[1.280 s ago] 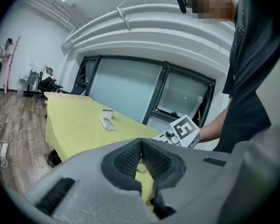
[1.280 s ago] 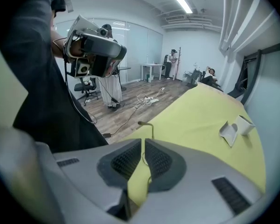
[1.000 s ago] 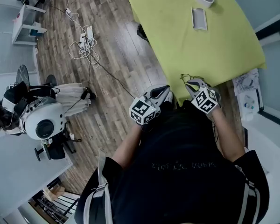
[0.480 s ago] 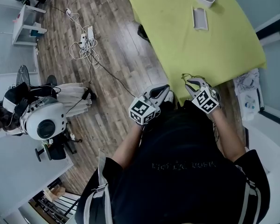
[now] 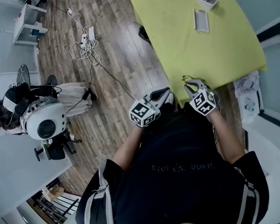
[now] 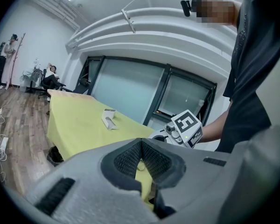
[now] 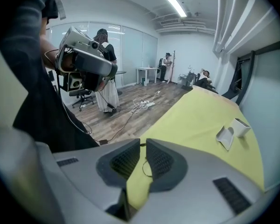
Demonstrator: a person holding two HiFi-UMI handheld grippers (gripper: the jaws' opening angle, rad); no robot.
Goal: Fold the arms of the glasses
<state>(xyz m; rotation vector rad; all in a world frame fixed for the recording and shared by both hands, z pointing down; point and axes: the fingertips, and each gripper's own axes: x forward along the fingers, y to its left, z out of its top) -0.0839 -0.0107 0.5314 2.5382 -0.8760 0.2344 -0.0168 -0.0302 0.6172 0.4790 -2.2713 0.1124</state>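
The glasses [image 5: 187,78] are lying right at the near edge of the yellow tabletop [image 5: 214,50], close to its near left corner, with the wood floor [image 5: 116,59] dropping away just left of them. The right gripper [image 5: 191,84] is reaching in from the near side. Its fingers are pressing almost together (only a thin slit is showing) and pinching the glasses' [image 7: 144,168] dark wire frame.

The left gripper [image 5: 167,94] is hanging just off the tabletop's near edge, left of the right gripper and apart from it. Its fingers [image 6: 130,158] are pressing together at the tips, gripping nothing.

A wide stretch of yellow tabletop is running from the glasses to a white box [image 5: 207,0] and a white holder [image 5: 200,20] at the far end. A tangle of cables [image 5: 84,43] is lying on the floor to the left.

The right gripper is covering part of the frame in the head view, and the arms are showing too thin to tell whether they are folded.
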